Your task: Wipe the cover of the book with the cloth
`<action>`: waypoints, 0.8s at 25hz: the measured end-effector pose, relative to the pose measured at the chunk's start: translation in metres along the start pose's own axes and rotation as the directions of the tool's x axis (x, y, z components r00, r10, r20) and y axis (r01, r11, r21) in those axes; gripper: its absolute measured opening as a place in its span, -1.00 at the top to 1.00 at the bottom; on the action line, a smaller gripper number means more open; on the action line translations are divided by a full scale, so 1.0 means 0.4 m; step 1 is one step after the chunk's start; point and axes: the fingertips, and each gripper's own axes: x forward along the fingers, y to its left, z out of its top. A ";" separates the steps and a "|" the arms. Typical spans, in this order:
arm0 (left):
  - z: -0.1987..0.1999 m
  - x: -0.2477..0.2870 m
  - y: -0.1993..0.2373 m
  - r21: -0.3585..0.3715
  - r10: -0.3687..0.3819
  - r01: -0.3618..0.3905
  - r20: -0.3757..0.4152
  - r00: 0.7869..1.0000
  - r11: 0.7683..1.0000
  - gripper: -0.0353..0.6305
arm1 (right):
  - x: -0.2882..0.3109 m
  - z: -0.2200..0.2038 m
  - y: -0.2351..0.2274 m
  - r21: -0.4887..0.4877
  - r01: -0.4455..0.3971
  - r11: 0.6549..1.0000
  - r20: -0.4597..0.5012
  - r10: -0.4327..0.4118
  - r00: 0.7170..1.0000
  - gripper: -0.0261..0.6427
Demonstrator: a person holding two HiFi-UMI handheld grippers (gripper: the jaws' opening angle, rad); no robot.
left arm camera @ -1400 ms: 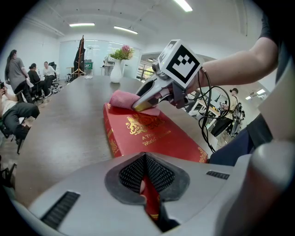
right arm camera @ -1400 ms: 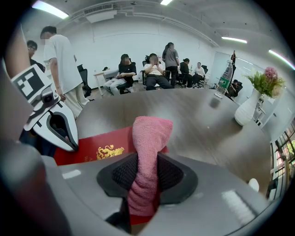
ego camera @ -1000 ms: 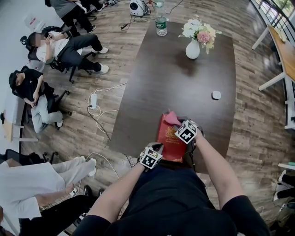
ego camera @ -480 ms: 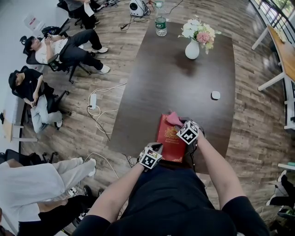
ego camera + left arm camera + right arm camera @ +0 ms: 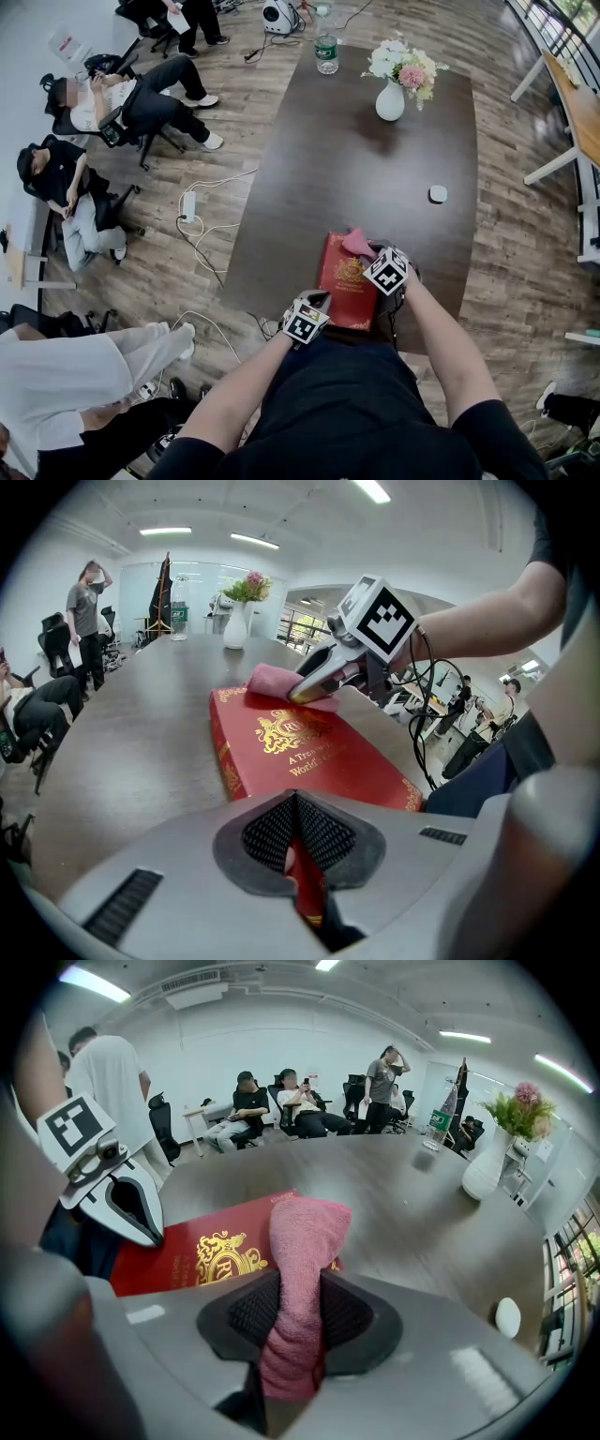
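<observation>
One edge of the red book (image 5: 345, 286) is being pinched by the left gripper (image 5: 298, 855); the pink cloth (image 5: 305, 1232), clamped tight in the right gripper (image 5: 292, 1335), is being pressed onto it.

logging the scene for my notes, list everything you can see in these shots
table: one, dark brown, centre of the room
book: one, red with gold print, flat at the table's near edge
cloth: one, pink, on the book's far end
vase: one, white, holding flowers, far end of the table
bottle: one, clear with a green label, table's far edge
small object: one, white, right side of the table
power strip: one, white, on the floor left of the table
people: several, left of the table
left gripper: one, grey, shut on the book's near edge
right gripper: one, grey, shut on the cloth
</observation>
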 end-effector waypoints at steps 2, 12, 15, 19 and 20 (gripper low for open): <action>0.000 -0.003 0.000 -0.002 -0.001 0.001 -0.005 1.000 1.000 0.91 | -0.002 -0.005 -0.001 0.004 0.003 1.000 0.001 -0.003 1.000 0.56; 0.005 -0.009 -0.007 0.008 -0.006 0.006 0.006 1.000 1.000 0.91 | -0.018 -0.030 -0.007 0.026 0.020 0.999 0.025 -0.020 0.999 0.56; 0.006 -0.009 -0.008 0.009 -0.009 0.009 0.014 1.000 1.000 0.91 | -0.022 -0.035 -0.008 0.031 0.019 0.999 0.031 -0.020 0.999 0.56; 0.013 -0.009 -0.005 0.014 -0.002 0.002 0.029 1.000 1.000 0.91 | -0.027 -0.040 -0.011 0.038 0.019 0.999 0.041 -0.021 0.999 0.56; 0.012 -0.008 -0.003 0.021 -0.001 0.000 0.022 1.000 1.000 0.91 | -0.029 -0.043 -0.013 0.040 0.020 0.999 0.041 -0.022 0.999 0.56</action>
